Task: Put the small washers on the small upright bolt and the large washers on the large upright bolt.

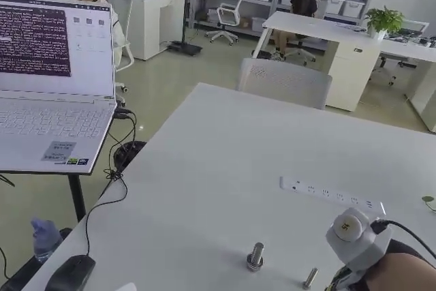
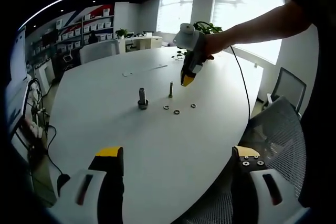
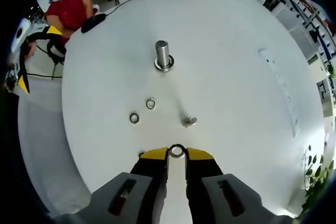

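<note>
left hand-held gripper [image 2: 178,153] wide apart, well back | right hand-held gripper [image 2: 187,81] narrowly parted, empty | large upright bolt [image 3: 163,56] far ahead of it | small upright bolt [image 3: 190,121] just ahead | washer [image 3: 177,151] at its tips, flat on surface [image 3: 252,129]: light, stiff, probably slippery; pinch across rim

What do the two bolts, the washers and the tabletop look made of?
The large bolt and small bolt: bright grey metal, likely steel, with glints. The washers: same shiny metal look. The table: smooth white, faint sheen, possibly laminate.
</note>
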`<state>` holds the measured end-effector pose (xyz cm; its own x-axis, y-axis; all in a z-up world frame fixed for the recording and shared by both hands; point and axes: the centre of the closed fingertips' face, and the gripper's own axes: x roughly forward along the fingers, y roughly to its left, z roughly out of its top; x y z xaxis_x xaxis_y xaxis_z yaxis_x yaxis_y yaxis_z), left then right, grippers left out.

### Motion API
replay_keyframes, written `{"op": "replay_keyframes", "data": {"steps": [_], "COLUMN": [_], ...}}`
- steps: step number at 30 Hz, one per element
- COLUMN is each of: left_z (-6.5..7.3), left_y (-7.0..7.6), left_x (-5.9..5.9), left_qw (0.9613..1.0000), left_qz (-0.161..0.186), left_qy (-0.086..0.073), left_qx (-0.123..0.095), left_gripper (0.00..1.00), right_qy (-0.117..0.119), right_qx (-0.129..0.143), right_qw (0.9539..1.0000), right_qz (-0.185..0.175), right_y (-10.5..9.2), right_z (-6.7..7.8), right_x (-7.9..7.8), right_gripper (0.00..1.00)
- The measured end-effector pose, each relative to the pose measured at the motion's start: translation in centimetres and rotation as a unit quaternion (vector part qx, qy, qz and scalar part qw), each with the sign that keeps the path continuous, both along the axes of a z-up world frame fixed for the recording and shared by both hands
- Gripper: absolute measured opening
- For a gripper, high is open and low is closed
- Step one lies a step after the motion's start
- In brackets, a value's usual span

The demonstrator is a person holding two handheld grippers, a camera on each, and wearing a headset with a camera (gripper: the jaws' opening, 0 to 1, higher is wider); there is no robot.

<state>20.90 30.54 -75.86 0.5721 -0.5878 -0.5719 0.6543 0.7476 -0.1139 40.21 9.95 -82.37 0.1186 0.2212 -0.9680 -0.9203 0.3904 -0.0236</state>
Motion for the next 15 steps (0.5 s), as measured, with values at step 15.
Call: {"op": "replay_keyframes", "data": {"steps": [15], "left_z": [-1.3], "left_y": [0.5], "left_x": [0.0], "left_qw": [0.9999], "left_qz": [0.008], "left_qy": [0.012], "left_qx": [0.002], "left_gripper": [0.85], "right_qy": [-0.013], "right_qx": [0.014], "right_qw": [0.9998], "right_qz": [0.0], "right_y": [1.4], "right_z": [1.2], "right_x": [3.0], "right_gripper": [0.13]}}
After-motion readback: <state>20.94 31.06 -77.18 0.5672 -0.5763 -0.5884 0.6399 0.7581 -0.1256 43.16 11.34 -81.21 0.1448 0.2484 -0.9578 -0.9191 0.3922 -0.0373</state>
